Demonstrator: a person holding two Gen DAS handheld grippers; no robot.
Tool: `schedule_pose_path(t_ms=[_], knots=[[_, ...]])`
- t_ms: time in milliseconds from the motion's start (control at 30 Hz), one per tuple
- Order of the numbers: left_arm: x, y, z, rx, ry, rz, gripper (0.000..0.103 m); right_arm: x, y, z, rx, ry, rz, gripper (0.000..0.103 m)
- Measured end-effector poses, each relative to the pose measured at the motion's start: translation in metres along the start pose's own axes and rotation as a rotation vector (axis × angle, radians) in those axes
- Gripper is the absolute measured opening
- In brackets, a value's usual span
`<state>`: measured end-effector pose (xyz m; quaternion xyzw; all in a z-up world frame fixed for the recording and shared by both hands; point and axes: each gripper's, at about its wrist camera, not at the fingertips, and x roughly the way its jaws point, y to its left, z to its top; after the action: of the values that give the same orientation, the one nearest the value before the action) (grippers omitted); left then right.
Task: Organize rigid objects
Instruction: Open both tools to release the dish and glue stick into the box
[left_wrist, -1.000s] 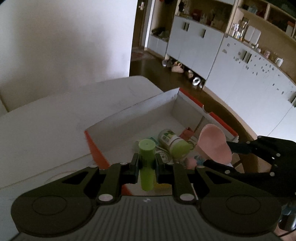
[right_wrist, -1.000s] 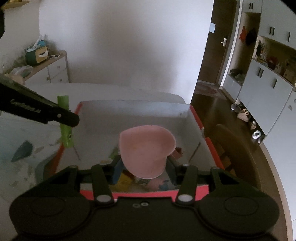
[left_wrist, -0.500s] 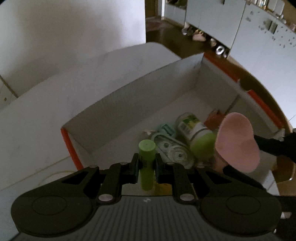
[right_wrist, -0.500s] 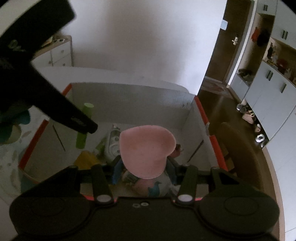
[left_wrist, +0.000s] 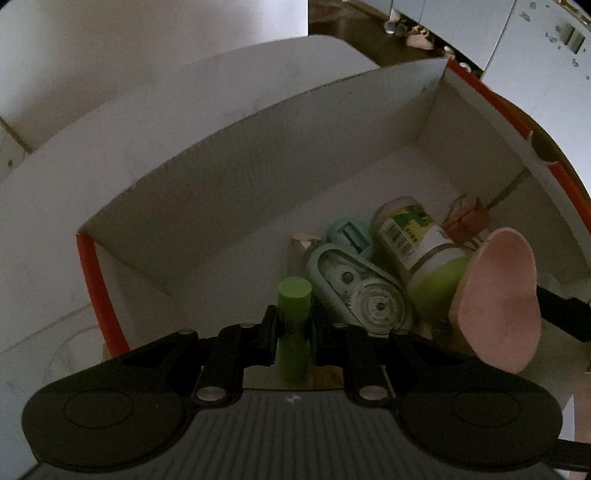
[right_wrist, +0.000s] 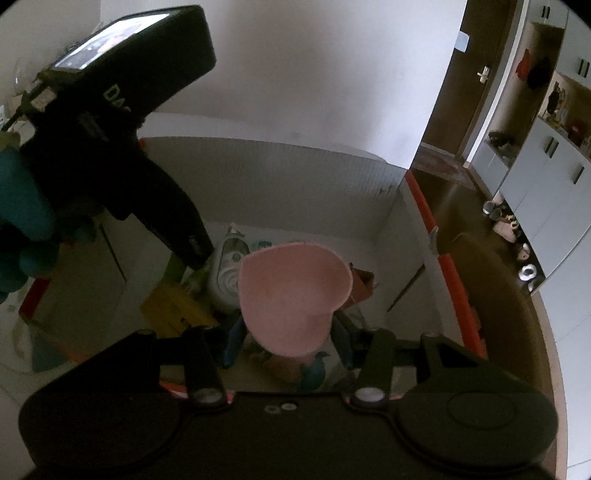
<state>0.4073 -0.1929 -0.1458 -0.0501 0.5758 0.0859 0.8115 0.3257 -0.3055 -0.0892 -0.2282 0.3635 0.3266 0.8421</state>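
My left gripper is shut on a light green stick, which it holds upright, low inside a white cardboard box with an orange rim. My right gripper is shut on a pink heart-shaped container over the box's near right part. The same pink heart shows at the right in the left wrist view. In the right wrist view, the left gripper's black body reaches down into the box from the upper left, held by a teal-gloved hand.
On the box floor lie a correction-tape dispenser, a bottle with a green cap, a mint-coloured item and a yellow item. The box stands on a white table. Cabinets and dark floor lie to the right.
My left gripper has come down and forward into the box with the green stick, tipping steeper. My right gripper has sunk a little over the box with the pink heart.
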Motion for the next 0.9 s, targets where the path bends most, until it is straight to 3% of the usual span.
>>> schedule_pose_path(t_ms=[233, 333, 500, 900], knots=[[0.006, -0.001, 0.002, -0.003, 0.019, -0.005, 0.017, 0.006, -0.011, 0.001, 0.014, 0.004, 0.009, 0.052], [0.004, 0.001, -0.002, -0.009, 0.017, -0.012, 0.017, 0.006, -0.013, 0.001, 0.021, 0.000, 0.008, 0.061], [-0.001, 0.000, -0.008, -0.004, 0.014, -0.028, 0.017, 0.003, -0.016, -0.001, 0.033, -0.008, 0.017, 0.064], [-0.038, 0.000, -0.030, 0.010, -0.062, -0.086, 0.019, -0.020, -0.019, 0.002, 0.105, -0.036, -0.003, 0.068]])
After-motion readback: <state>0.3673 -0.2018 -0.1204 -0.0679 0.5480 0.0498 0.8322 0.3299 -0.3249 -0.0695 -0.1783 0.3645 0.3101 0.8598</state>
